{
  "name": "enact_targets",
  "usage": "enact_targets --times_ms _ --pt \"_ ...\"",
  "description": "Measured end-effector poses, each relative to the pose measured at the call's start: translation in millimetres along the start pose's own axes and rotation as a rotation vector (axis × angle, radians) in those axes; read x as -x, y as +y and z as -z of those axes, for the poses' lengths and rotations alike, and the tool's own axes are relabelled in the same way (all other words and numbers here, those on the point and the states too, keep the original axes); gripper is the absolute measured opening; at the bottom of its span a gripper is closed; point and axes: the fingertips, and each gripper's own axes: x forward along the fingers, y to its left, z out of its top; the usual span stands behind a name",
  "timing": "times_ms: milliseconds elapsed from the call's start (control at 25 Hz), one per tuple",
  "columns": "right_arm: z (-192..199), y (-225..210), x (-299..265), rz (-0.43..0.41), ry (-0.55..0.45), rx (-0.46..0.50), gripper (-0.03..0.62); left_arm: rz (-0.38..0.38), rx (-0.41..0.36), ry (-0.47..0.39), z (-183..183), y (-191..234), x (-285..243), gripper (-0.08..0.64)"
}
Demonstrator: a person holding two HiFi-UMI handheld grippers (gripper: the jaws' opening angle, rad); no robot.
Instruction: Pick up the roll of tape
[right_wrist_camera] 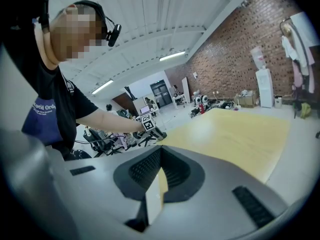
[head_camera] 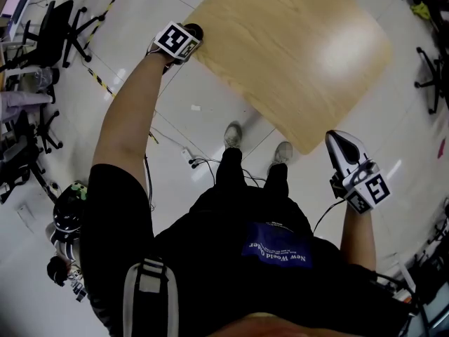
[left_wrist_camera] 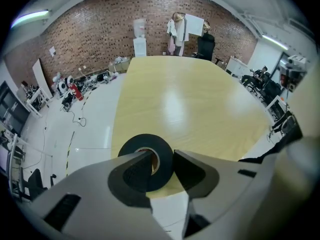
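Observation:
A black roll of tape [left_wrist_camera: 142, 140] lies flat at the near corner of the light wooden table [left_wrist_camera: 190, 94]. My left gripper [left_wrist_camera: 162, 160] points steeply down onto it, one pad inside the roll's hole and the other against its outer side, pinching the roll's wall. In the head view the left gripper [head_camera: 188, 35] sits at the table's left corner [head_camera: 210, 27]; the roll is hidden under it there. My right gripper [head_camera: 338, 140] hovers off the table's near corner, shut with nothing in it. Its own view shows the right gripper [right_wrist_camera: 160, 153] with its tips touching and the left gripper [right_wrist_camera: 150, 126] far off.
The table top [head_camera: 295, 48] is bare apart from the roll. Office chairs [head_camera: 59, 27] and desks stand at the left, another chair [head_camera: 428, 76] at the right. Cables [head_camera: 203, 163] run over the floor by the person's feet [head_camera: 233, 135]. A brick wall [left_wrist_camera: 100, 29] lies beyond the table.

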Motion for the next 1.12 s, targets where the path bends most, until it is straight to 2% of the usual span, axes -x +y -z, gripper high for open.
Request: enact_targets --times_ms 200,400,600,840,960,1120 --pt "2.3 5.7 1.7 -0.004 -0.001 0.025 -0.015 -0.011 0.034 -0.047 -0.6 2.1 7.2 0.137" --pt "-6.5 9.0 14.2 0.009 -0.015 0.05 -0.015 0.02 0.1 -0.192 -18.8 -14.6 41.5 0.133" --pt "-24.9 17.5 31.1 0.021 -0.046 0.057 -0.015 0.047 0.075 -0.264 -36.2 -43.8 78.5 0.133" --pt "-54.7 28.2 47.2 0.019 -0.067 0.121 -0.015 0.074 0.066 -0.364 -67.4 -73.2 129.8 0.132" --pt "-72.5 40.9 53.4 0.012 -0.104 0.107 -0.015 0.101 0.063 -0.421 -78.4 -99.9 154.2 0.132" --pt "-89.4 48.8 73.7 0.017 -0.118 0.151 -0.015 0.145 0.04 -0.493 -96.2 -141.8 193.2 0.132"
